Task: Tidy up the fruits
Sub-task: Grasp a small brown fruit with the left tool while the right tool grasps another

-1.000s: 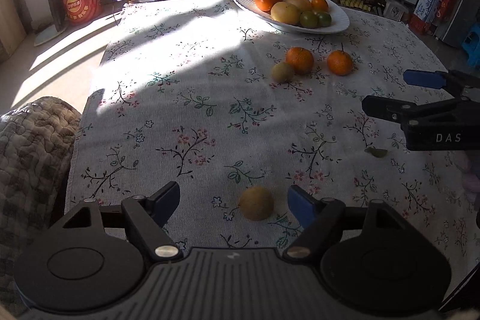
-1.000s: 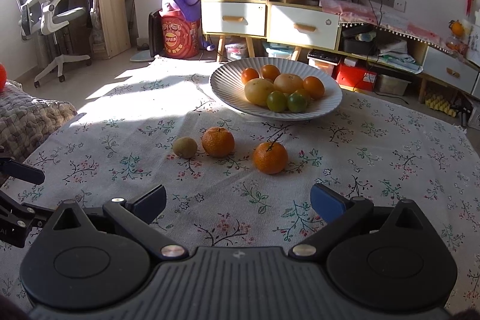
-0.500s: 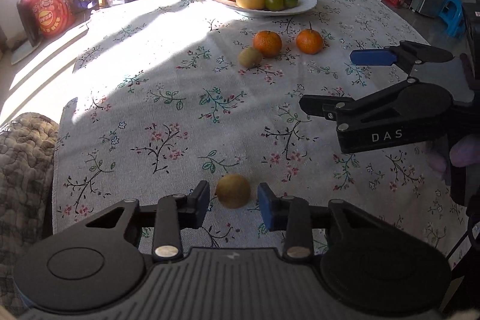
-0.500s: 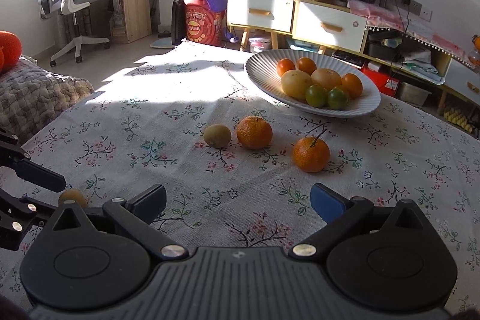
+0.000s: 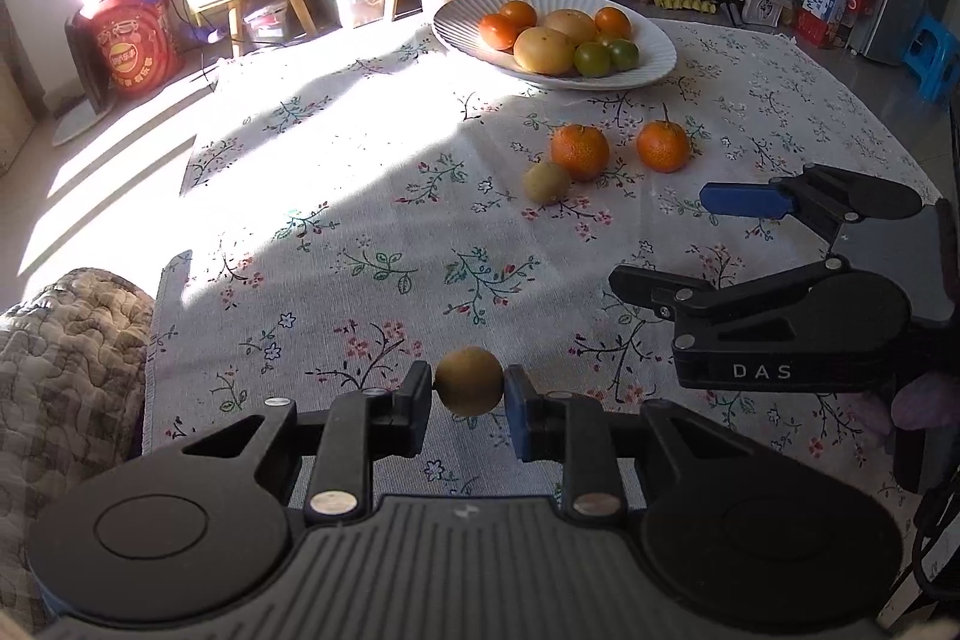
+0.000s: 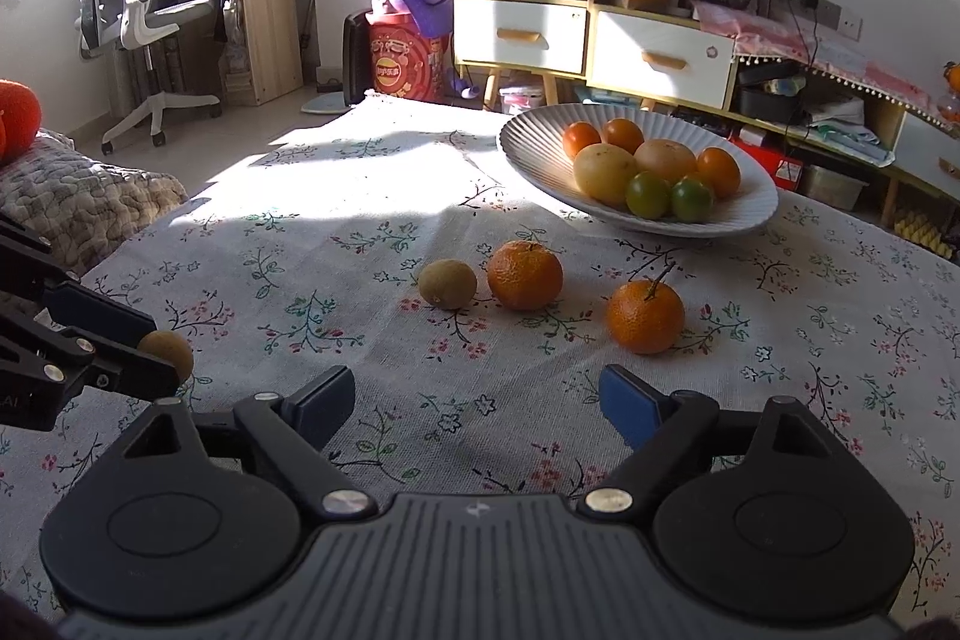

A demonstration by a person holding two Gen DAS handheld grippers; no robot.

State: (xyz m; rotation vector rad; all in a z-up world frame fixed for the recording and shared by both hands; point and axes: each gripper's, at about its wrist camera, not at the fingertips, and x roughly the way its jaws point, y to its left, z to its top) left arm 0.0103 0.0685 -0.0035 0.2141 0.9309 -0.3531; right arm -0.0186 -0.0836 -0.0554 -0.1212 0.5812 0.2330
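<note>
Though ribbed, plate (image 6: pixel 744 214) with 7 fruits (image 6: pixel 603 172)

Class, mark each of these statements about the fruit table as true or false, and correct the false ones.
1. The left gripper is shut on the small brown fruit. True.
2. The right gripper grips an orange. False: its jaws, just closing, stand apart with nothing between them.
3. Two oranges and a kiwi lie on the tablecloth outside the plate. True.
4. The plate is empty. False: it holds several fruits.
</note>
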